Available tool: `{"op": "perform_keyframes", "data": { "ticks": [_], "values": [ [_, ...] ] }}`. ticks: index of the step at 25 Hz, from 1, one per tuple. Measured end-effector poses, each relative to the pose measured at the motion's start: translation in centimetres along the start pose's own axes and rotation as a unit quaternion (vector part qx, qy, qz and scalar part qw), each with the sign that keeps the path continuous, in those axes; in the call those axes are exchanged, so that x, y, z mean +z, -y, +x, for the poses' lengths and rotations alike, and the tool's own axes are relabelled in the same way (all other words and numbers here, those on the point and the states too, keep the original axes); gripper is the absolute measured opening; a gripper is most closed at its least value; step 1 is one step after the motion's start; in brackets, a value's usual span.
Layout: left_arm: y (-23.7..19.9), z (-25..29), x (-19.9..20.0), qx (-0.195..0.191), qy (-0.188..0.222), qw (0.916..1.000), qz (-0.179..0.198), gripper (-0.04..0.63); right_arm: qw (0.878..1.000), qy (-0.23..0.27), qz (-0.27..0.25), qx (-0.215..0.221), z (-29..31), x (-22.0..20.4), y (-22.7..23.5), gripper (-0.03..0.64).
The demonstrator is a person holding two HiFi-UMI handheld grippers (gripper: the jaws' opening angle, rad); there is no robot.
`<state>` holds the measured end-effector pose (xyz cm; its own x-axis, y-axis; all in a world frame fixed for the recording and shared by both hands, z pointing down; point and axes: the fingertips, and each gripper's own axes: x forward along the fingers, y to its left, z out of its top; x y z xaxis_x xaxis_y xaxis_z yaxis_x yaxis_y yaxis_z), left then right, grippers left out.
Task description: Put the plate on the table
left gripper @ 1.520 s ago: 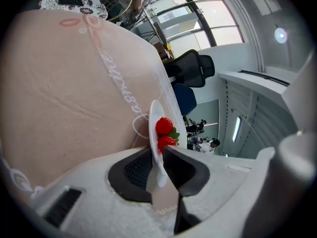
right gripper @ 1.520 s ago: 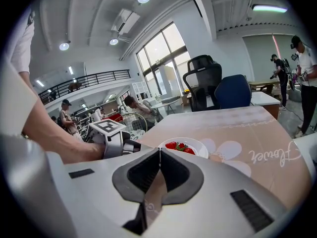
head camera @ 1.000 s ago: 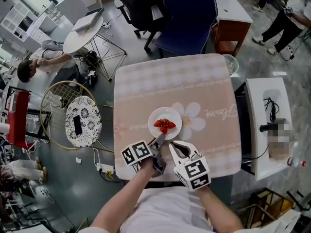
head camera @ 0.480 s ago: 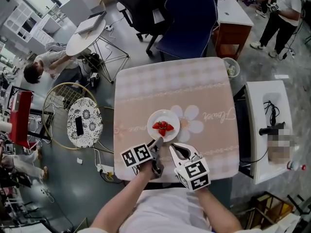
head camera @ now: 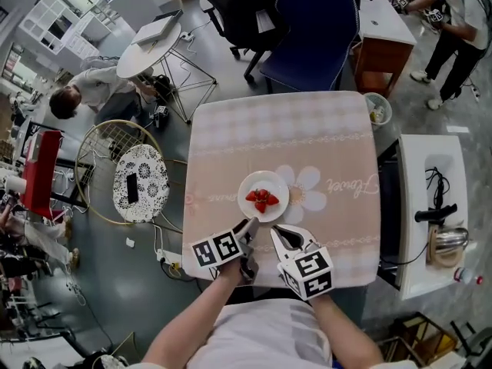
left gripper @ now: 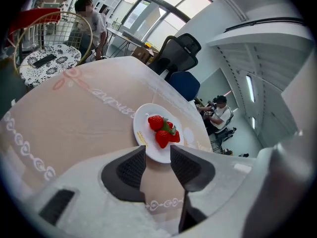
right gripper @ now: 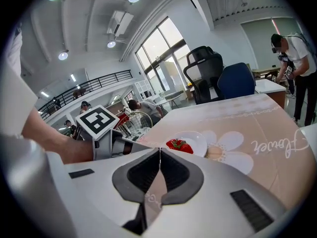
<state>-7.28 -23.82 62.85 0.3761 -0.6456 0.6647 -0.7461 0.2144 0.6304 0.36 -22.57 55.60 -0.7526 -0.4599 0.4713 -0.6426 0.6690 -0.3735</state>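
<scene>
— Pink, flower-printed cloth covers the counter (head camera: 231, 137) in the head view, with office chairs (head camera: 307, 29) beyond it. Where is the plate (head camera: 275, 184)?
— Flat on the counter, holding strawberries (head camera: 261, 200), just ahead of both sets of fingers. The left gripper (head camera: 250, 227) points at the plate's near edge. The right gripper (head camera: 277, 233) sits beside the left one, its tips just short of the plate.
— And the left gripper view?
— Its fingers (left gripper: 130, 168) stand apart with nothing pressed between them. The plate (left gripper: 150, 150) lies just past the tips, its near rim showing in the gap.
— The right gripper view?
— Those fingers (right gripper: 143, 175) are closed together on nothing. The plate (right gripper: 199, 141) lies ahead of them, slightly to the right and apart from the tips.
</scene>
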Motion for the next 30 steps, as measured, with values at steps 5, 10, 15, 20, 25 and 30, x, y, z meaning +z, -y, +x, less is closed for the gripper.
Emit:
{"op": "perform_keyframes", "data": {
  "ticks": [5,10,15,20,25,30],
  "values": [
    [1.6,-0.9,-0.3,-0.021,0.004,0.9996,0.019,0.155,1.0,-0.015,-0.011,0.002,0.3,-0.4,0.0,0.005],
    [2.3,-2.3,-0.7,-0.026,0.001,0.9968,0.076,0.102,1.0,-0.011,0.003,-0.003,0.2,-0.3,-0.4,0.005],
    [2.1,-4.5,-1.3,-0.047,0.0,0.9956,0.081,0.071,1.0,-0.004,0.006,-0.017,0.0,-0.2,-1.9,0.005],
    [2.7,-7.2,-1.7,-0.078,0.005,0.9916,0.103,0.049,1.0,0.002,0.0,-0.028,-0.3,-0.4,-4.6,0.005],
    [3.7,-10.9,-0.7,-0.103,0.038,0.9799,0.166,0.028,0.999,0.016,-0.009,-0.037,-1.2,0.1,-7.4,0.005],
    [4.4,-13.9,-0.5,-0.121,0.055,0.9717,0.195,0.016,0.998,0.031,-0.025,-0.051,-2.4,1.0,-9.6,0.005]
  ]
}}
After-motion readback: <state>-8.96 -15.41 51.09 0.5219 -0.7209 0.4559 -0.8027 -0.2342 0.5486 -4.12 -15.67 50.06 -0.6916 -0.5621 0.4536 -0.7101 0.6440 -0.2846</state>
